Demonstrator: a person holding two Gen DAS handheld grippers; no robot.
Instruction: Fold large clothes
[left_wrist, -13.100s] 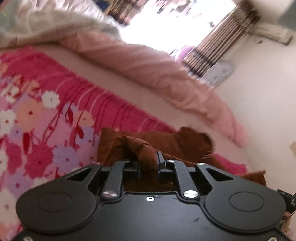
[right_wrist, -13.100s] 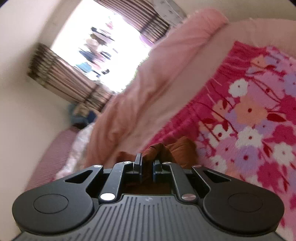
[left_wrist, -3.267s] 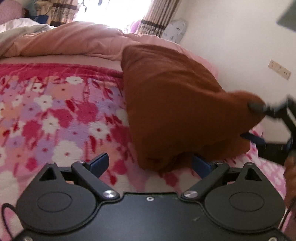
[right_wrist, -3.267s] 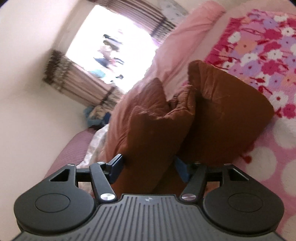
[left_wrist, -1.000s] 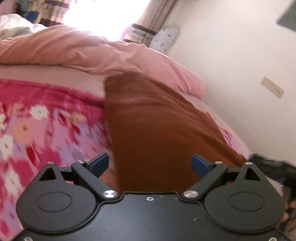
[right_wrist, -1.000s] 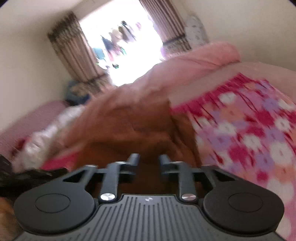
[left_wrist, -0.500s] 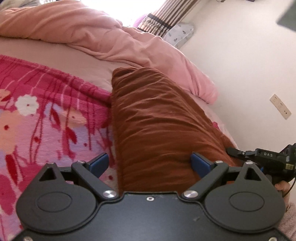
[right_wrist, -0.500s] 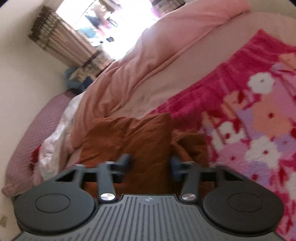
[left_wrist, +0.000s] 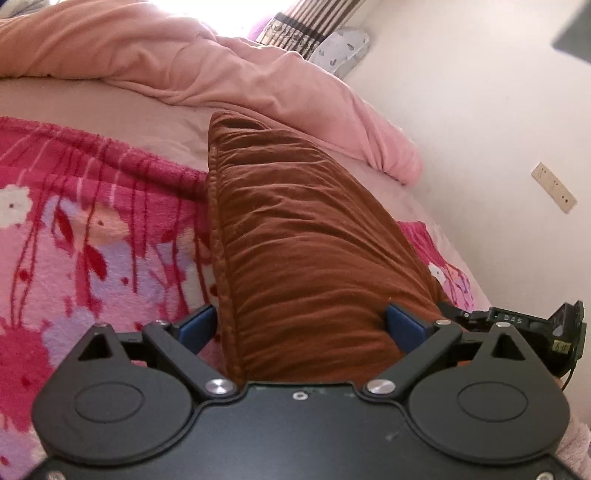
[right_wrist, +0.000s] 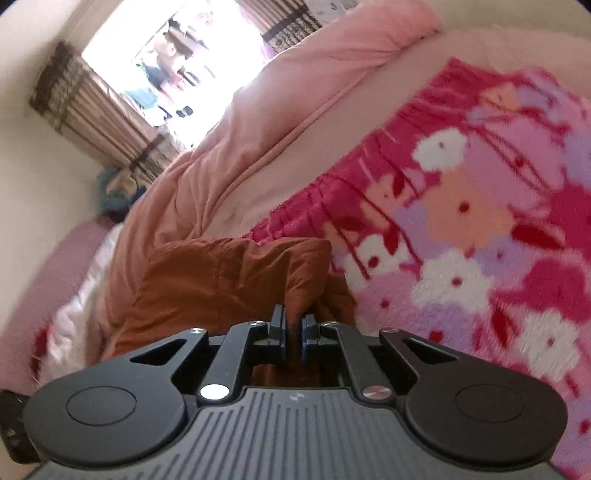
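A brown garment (left_wrist: 295, 229) lies folded in a long strip on the pink floral blanket (left_wrist: 74, 251). My left gripper (left_wrist: 299, 325) is open, with its blue-padded fingers (left_wrist: 195, 326) either side of the strip's near end. In the right wrist view the garment (right_wrist: 221, 280) lies bunched in front of my right gripper (right_wrist: 293, 328), which is shut on a fold of its brown cloth. The right gripper also shows at the right edge of the left wrist view (left_wrist: 524, 325).
A pink duvet (left_wrist: 221, 70) is heaped along the far side of the bed. A cream wall (left_wrist: 480, 110) with a socket plate (left_wrist: 554, 186) runs close on the right. A bright window with striped curtains (right_wrist: 110, 110) is behind the bed.
My right gripper has closed on a fold of the brown garment; half a second ago its fingers were apart. The left gripper stays open and has come closer over the strip.
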